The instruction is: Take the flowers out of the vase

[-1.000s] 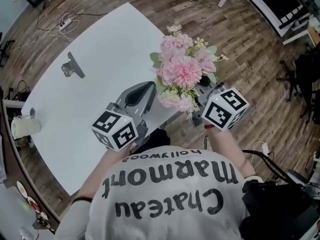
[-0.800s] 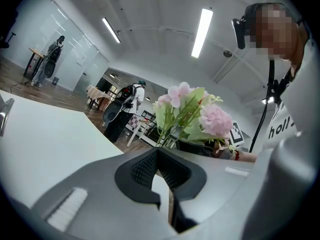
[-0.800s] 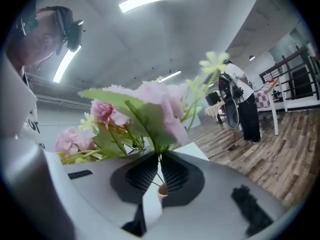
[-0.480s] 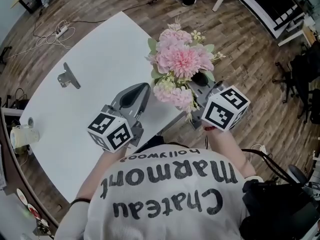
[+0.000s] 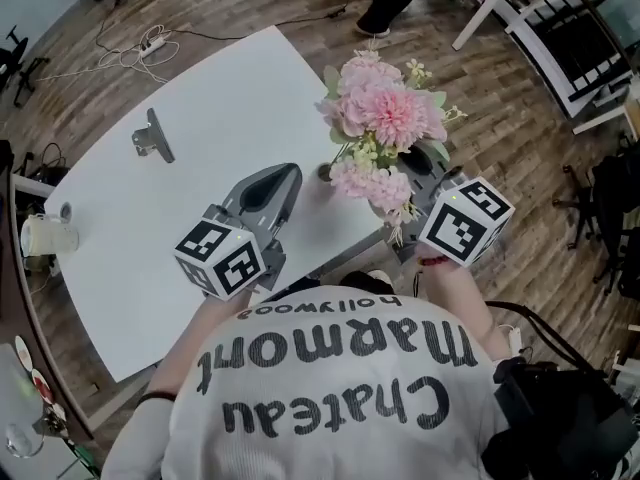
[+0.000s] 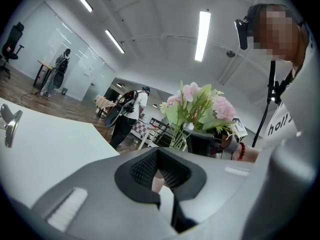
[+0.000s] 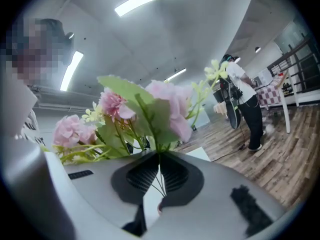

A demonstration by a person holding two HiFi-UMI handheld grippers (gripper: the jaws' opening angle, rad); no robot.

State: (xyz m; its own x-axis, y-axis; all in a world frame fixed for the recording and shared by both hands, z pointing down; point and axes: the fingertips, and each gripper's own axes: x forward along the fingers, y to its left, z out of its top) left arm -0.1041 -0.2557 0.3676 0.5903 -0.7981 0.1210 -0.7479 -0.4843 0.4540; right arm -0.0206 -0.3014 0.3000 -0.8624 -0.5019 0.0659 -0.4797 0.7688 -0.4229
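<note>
A bunch of pink flowers point(image 5: 385, 118) with green leaves hangs over the near right edge of the white table point(image 5: 150, 228). My right gripper point(image 5: 405, 173) comes in from the right, shut on the thin green stems point(image 7: 160, 176); the blooms point(image 7: 167, 106) rise just beyond its jaws. My left gripper point(image 5: 285, 180) hovers over the table to the left of the bunch, shut with nothing in it. From the left gripper view the flowers point(image 6: 197, 106) stand ahead, their stems dropping behind my left gripper point(image 6: 157, 159). A small dark round rim point(image 5: 325, 173) shows on the table below the bunch; whether it is the vase is unclear.
A grey metal clamp point(image 5: 155, 138) lies on the far left of the table. A person point(image 6: 125, 116) stands beyond the table's far corner. Wooden floor point(image 5: 520, 118) lies right of the table, with white frames and chairs point(image 5: 545, 28) and cables point(image 5: 130, 53).
The flower bunch has risen a little together with my right gripper. A small dark rim on the table below it now shows. My left gripper has hardly moved.
</note>
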